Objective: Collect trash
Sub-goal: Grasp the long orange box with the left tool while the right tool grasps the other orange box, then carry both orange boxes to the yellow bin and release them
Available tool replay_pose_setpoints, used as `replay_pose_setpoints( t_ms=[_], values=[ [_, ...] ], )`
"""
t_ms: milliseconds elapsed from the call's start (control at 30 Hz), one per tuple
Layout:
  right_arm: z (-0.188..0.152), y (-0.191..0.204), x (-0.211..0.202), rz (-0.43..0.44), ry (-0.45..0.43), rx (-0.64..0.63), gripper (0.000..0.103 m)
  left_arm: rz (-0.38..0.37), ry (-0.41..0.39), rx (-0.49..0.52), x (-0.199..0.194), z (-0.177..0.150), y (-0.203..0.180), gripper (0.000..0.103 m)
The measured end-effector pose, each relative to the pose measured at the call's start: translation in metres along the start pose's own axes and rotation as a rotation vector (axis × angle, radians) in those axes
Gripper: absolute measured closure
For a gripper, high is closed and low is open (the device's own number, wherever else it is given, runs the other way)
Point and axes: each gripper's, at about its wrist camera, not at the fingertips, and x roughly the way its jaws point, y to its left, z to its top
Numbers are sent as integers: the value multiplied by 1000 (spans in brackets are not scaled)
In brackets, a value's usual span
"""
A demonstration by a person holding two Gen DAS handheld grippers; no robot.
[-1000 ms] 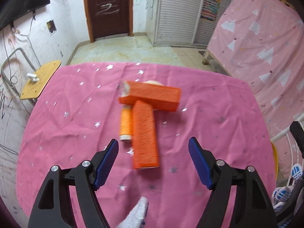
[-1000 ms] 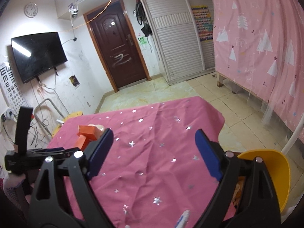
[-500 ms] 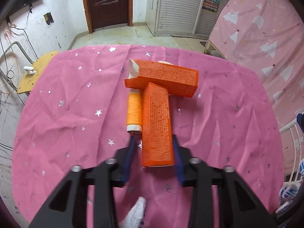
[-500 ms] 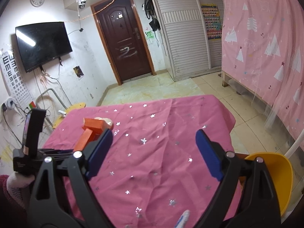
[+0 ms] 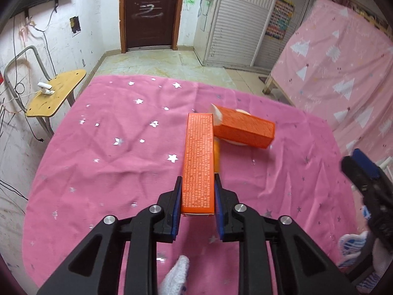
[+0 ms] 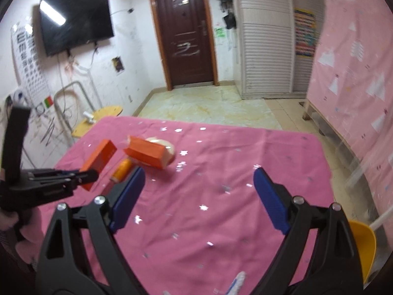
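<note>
My left gripper [image 5: 197, 196] is shut on a long orange box [image 5: 198, 162] and holds it raised off the pink tablecloth; it also shows in the right wrist view [image 6: 99, 161]. A second orange box [image 5: 243, 130] lies across a pale round object [image 6: 163, 145] behind it. An orange bottle [image 6: 122, 169] lies on the cloth between them, mostly hidden under the held box in the left view. My right gripper [image 6: 199, 194] is open and empty, above the cloth to the right of the trash.
The table wears a pink star-print cloth [image 5: 110, 152]. A yellow wooden chair [image 5: 55, 93] stands at the table's left. A yellow bin [image 6: 362, 243] sits at the lower right beyond the table edge. A pink curtain [image 5: 343, 68] hangs on the right.
My left gripper closed on the long orange box and lifted it off the cloth, uncovering the bottle. The right gripper swung left toward the trash, still open.
</note>
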Motion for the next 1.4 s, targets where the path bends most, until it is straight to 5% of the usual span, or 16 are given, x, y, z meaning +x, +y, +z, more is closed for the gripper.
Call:
replay_pose_setpoints(
  t_ms=[733, 900, 1100, 1400],
  values=[
    [33, 76, 113, 50, 184, -271, 18, -33, -13, -127, 3, 2, 73, 88],
    [26, 91, 118, 33, 211, -342, 50, -38, -6, -135, 7, 3, 77, 88],
    [22, 91, 113, 15, 224, -376, 72, -39, -4, -140, 9, 2, 80, 88],
    [22, 80, 89, 40, 173, -307, 85, -25, -17, -118, 3, 1, 73, 88]
  ],
)
